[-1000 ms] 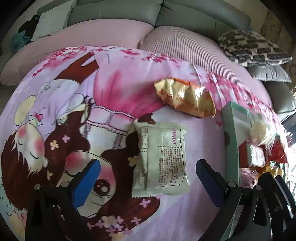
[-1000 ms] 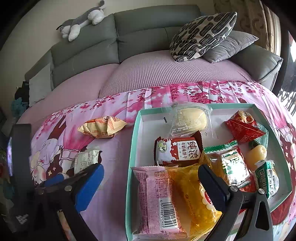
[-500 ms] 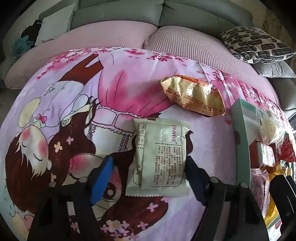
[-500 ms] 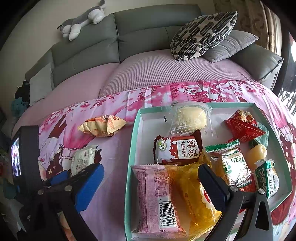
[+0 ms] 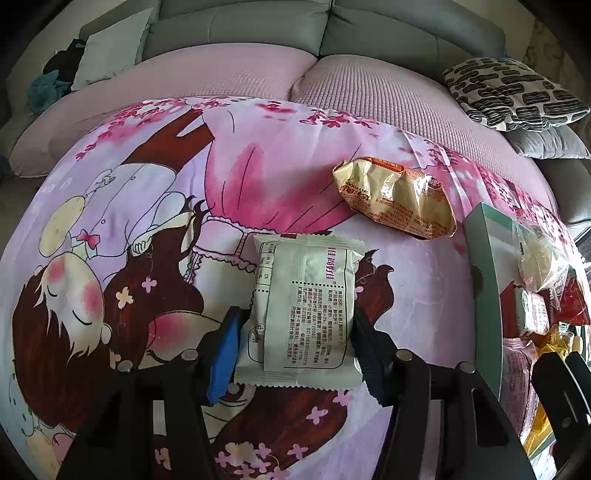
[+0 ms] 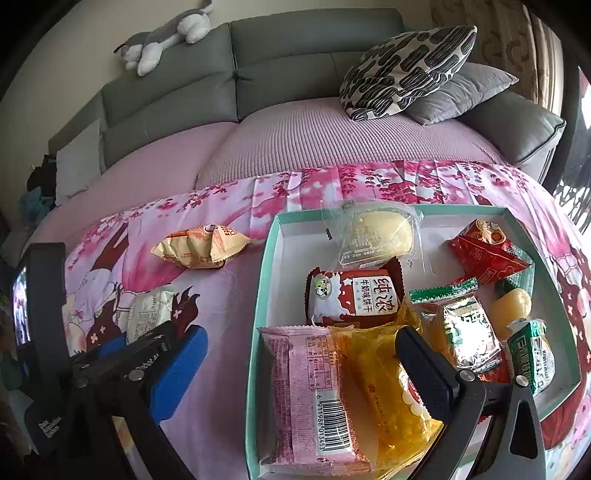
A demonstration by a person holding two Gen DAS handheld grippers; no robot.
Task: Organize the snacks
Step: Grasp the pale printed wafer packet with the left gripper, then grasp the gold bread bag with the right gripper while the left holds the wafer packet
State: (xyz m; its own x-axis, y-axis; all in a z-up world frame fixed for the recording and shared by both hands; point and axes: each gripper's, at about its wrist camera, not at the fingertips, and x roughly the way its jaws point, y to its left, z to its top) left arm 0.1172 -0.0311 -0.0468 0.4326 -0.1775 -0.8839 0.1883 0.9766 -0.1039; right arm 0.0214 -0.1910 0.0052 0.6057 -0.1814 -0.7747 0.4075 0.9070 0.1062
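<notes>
The step in hand looks like the pickup of a loose snack: the left gripper (image 5: 295,343) has its jaws closed in on both long edges of the pale green packet (image 5: 303,310), which lies flat on the cartoon-print cloth (image 5: 110,221) in the lower middle of the left wrist view. The pads appear to touch the wrapper, so I judge it grasped, though it is not yet lifted. Its long axis runs from the bottom of the frame toward the top, one crimped end at the gripper, the other pointing toward the sofa (image 5: 369,29), printed back face up. Next it calls for a lift and a carry rightward to the teal box (image 6: 258,295), dropped among the snacks there; the gold packet (image 5: 395,199) remains outside. The right gripper (image 6: 299,365) hovers with jaws spread wide and empty over the box's lower left corner.
</notes>
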